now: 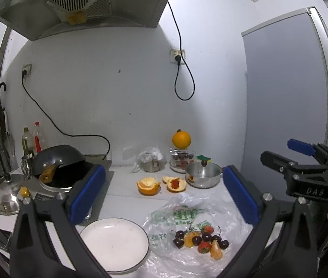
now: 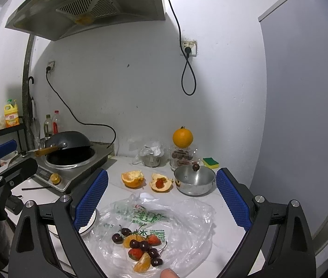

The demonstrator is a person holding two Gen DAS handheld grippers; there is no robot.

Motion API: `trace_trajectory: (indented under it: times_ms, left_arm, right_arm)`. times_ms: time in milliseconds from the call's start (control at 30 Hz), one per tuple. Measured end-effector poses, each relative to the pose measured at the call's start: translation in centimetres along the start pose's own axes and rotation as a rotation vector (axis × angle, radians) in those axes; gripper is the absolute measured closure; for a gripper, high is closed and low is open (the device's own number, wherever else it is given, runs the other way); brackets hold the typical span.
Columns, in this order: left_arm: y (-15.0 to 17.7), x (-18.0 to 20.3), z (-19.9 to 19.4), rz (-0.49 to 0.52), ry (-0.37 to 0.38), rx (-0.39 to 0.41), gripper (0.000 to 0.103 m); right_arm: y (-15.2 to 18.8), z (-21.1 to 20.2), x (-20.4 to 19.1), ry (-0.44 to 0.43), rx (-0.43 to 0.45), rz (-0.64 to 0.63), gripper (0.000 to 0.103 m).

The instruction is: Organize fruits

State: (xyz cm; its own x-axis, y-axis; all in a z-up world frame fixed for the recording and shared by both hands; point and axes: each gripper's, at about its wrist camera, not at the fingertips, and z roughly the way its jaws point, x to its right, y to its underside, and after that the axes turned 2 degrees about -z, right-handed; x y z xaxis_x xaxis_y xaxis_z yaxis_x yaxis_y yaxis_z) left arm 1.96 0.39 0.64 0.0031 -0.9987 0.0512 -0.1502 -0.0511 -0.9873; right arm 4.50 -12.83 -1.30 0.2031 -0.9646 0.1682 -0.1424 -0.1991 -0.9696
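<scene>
White kitchen wall (image 1: 122, 88), range hood (image 1: 82, 7), grey door (image 1: 284, 88).

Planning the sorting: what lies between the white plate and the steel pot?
Left wrist view: the plastic bag edge and bare counter lie between plate and pot.

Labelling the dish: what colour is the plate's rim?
Dark, nearly black, a thin line around the white plate. Left wrist view shows it best.

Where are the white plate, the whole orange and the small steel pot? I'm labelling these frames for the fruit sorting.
white plate (image 1: 114, 245): left wrist view, bare centre of the plate.
whole orange (image 2: 182, 138): right wrist view, middle of the peel.
small steel pot (image 2: 194, 181): right wrist view, its front wall.
</scene>
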Motion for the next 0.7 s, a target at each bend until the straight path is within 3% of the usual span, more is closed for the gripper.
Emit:
trace_trajectory:
  times_ms: [700]
  left_arm:
    - [-0.09, -0.09, -0.01, -0.003, -0.02, 0.009, 0.001]
  right_arm:
    - [-0.37, 0.41, 0.22, -0.019, -0.004, 0.008, 0.007]
